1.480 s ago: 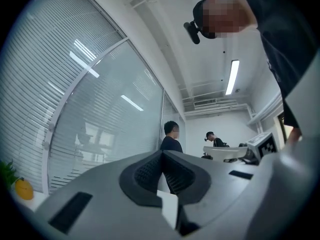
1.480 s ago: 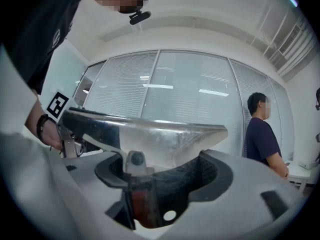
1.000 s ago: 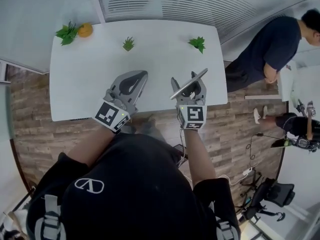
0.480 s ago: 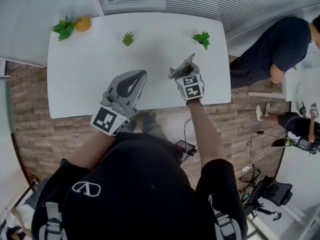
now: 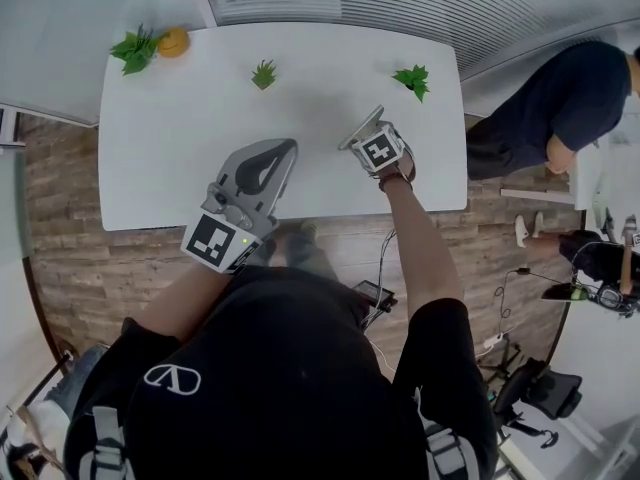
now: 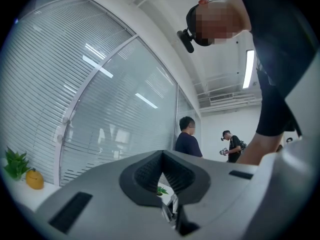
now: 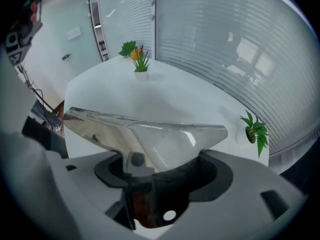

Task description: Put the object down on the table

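My right gripper (image 5: 370, 140) is shut on a flat shiny metal blade (image 5: 361, 128) with a dark handle. It hangs over the white table (image 5: 180, 138), right of the middle, with the blade tilted. In the right gripper view the blade (image 7: 150, 131) spreads wide across the jaws of the right gripper (image 7: 139, 181), which pinch its handle, and the tabletop (image 7: 170, 96) lies beyond it. My left gripper (image 5: 258, 168) is over the table's near edge, shut with nothing in it. In the left gripper view that gripper (image 6: 162, 176) points up and away from the table.
Two small potted plants (image 5: 264, 73) (image 5: 413, 79) stand along the far edge. An orange fruit (image 5: 173, 40) with leaves sits at the far left corner. A person in dark clothes (image 5: 560, 98) stands right of the table. A slatted wall runs behind the table.
My right gripper has carried the blade forward from the near edge to over the table. The left gripper has hardly moved.
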`<state>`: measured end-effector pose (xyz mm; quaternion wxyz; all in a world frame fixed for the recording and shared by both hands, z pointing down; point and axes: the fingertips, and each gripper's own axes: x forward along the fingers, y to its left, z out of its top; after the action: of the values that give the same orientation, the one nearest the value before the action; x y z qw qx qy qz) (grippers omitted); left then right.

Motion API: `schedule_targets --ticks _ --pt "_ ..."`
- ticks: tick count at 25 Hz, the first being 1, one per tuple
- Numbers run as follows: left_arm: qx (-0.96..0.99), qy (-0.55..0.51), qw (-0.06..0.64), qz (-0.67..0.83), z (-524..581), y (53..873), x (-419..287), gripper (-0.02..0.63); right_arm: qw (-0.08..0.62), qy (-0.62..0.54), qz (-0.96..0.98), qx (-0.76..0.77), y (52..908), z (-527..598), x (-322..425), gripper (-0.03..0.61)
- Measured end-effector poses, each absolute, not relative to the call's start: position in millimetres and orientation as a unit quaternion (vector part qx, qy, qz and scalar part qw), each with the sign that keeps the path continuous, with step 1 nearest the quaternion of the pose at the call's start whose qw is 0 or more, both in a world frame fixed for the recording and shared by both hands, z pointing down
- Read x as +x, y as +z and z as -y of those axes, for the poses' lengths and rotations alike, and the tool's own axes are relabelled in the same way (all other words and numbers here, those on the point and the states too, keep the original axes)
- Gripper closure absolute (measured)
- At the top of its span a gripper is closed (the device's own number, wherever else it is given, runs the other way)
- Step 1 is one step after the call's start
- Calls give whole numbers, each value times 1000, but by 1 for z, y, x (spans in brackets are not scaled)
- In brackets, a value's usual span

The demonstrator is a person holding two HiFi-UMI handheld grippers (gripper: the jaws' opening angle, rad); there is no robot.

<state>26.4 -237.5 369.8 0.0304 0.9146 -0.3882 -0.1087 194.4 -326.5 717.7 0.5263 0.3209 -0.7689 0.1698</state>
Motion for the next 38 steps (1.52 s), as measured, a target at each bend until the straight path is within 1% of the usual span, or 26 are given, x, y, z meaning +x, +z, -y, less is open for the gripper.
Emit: schedule_targets --ticks 7,13,17,32,35,38 --pt "912 -102 35 396 235 377 23 609 638 165 713 239 747 312 211 252" --pt "910 -99 40 402 234 384 17 609 685 151 677 224 763 311 223 252" --pt "908 -97 43 404 234 388 15 609 719 122 652 209 771 312 228 252" --pt "909 -85 52 404 236 400 12 609 737 139 637 179 782 306 229 241" --pt "907 -95 46 407 238 393 12 609 739 142 635 175 780 306 230 215" --pt "908 -97 45 406 237 392 13 609 736 138 638 179 775 309 232 215"
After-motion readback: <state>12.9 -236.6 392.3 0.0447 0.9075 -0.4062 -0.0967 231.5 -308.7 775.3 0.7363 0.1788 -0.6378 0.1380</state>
